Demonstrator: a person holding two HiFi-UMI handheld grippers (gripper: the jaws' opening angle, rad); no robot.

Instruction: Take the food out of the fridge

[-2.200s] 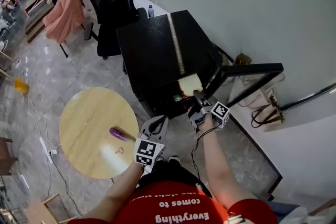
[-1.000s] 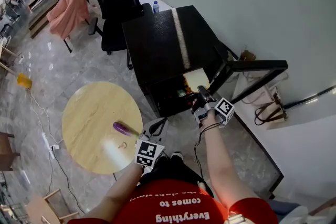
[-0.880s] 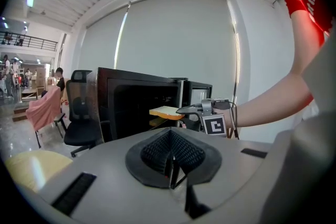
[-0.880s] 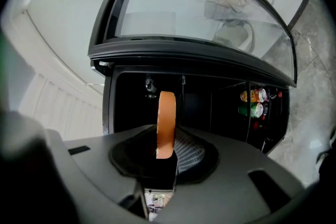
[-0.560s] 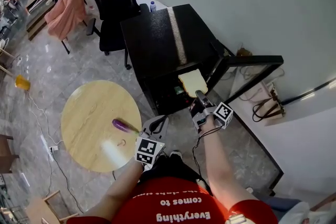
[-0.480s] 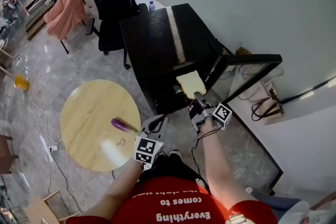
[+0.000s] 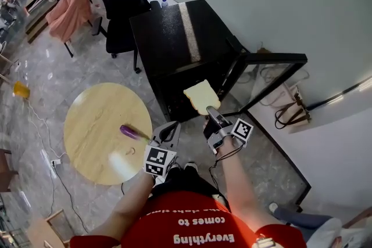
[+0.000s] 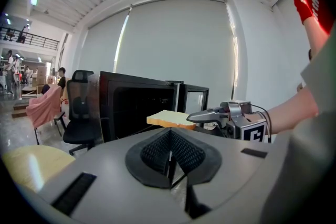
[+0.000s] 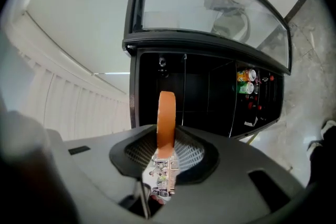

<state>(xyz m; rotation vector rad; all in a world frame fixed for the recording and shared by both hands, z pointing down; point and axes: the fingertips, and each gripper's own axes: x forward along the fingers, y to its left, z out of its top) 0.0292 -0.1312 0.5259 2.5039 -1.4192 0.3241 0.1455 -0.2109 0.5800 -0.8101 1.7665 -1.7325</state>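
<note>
Wooden and round, the table [image 7: 87, 119] stands at the left with an eggplant [image 7: 132, 132] near its right edge, and just beside that edge the left gripper [image 7: 170, 128] hangs with its jaws closed together on nothing. Right of it, the right gripper [image 7: 210, 114] has its jaws clamped on the near edge of the bread [image 7: 201, 96], which lies flat, reaching from the jaws toward the open fridge [image 7: 174, 38] but clear of its front. Setting it down likely means a leftward sweep past the left gripper to the table.
</note>
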